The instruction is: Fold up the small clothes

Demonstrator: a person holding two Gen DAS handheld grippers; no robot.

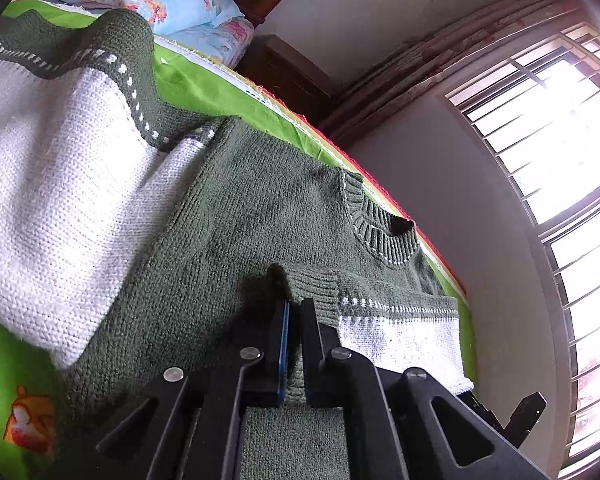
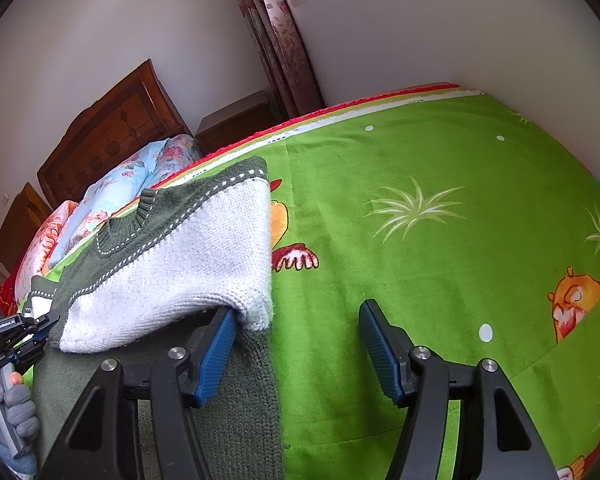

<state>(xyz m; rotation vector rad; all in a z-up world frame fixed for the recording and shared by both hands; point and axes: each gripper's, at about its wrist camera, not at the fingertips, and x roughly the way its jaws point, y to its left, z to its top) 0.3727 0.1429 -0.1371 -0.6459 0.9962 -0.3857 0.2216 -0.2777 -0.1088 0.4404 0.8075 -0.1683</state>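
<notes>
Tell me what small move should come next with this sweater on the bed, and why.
Probably open the left hand-held gripper and let go: it is shut on the ribbed cuff of the green and white knitted sweater, whose sleeve already lies across the body, while the right hand-held gripper is open.

This is a bedroom in a home. A bed with a green cartoon-print sheet (image 2: pixel 420 184) fills the room, and it has a carved wooden headboard (image 2: pixel 108 124) and floral pillows (image 2: pixel 112 196). A wooden nightstand (image 2: pixel 236 120) stands beside it, near a patterned curtain (image 2: pixel 276 36) and a barred window (image 1: pixel 552 152).
</notes>
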